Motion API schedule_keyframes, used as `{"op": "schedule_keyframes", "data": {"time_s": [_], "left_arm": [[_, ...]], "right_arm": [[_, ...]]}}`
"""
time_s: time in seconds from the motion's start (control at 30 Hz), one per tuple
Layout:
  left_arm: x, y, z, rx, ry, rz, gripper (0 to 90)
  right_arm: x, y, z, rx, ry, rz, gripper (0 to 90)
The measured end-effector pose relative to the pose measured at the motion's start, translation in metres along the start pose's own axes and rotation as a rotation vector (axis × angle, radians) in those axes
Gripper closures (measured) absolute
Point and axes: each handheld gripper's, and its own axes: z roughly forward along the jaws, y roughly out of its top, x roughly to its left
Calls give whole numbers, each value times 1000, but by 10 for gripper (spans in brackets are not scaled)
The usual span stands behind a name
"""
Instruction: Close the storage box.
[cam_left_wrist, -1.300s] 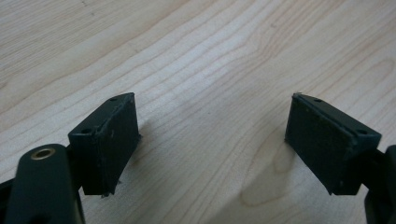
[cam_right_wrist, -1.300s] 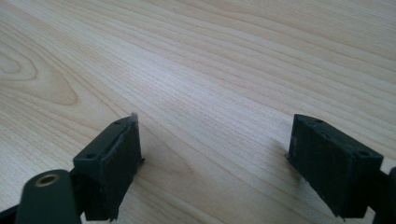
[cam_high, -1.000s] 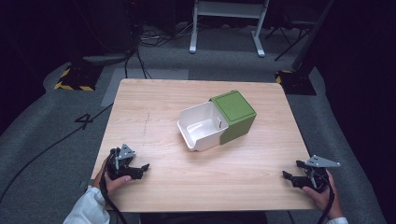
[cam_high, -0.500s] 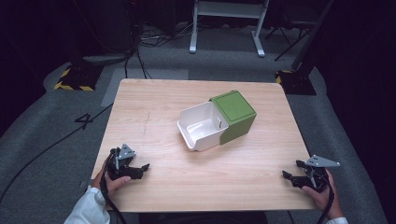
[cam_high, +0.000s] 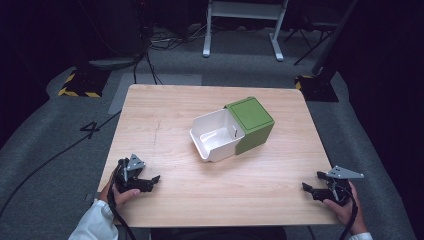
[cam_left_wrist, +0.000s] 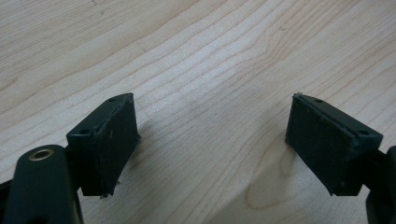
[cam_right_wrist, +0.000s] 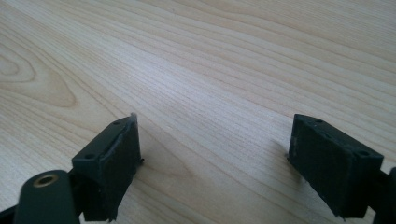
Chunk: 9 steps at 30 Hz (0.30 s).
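A white open box (cam_high: 216, 135) with a green lid (cam_high: 250, 118) hinged back on its right side sits near the middle of the wooden table (cam_high: 165, 115). The box looks empty inside. My left gripper (cam_high: 150, 181) rests at the front left of the table, held by a hand in a white sleeve, and is open. In the left gripper view its jaws stand wide apart over bare wood (cam_left_wrist: 210, 93). My right gripper (cam_high: 307, 189) rests open at the front right edge; between its jaws lies bare wood (cam_right_wrist: 215, 107).
Grey carpet surrounds the table. A white metal frame (cam_high: 242, 10) stands on the floor behind it, with cables and a yellow-black striped marker (cam_high: 75, 92) at the far left. A cable (cam_high: 50, 160) runs along the floor at the left.
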Motion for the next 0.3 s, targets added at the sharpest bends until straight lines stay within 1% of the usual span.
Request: {"op": "schedule_keyframes", "data": {"time_s": [0.3], "left_arm": [[0, 0, 0, 0, -1, 4, 170]], "right_arm": [[0, 0, 0, 0, 0, 0, 168]]}}
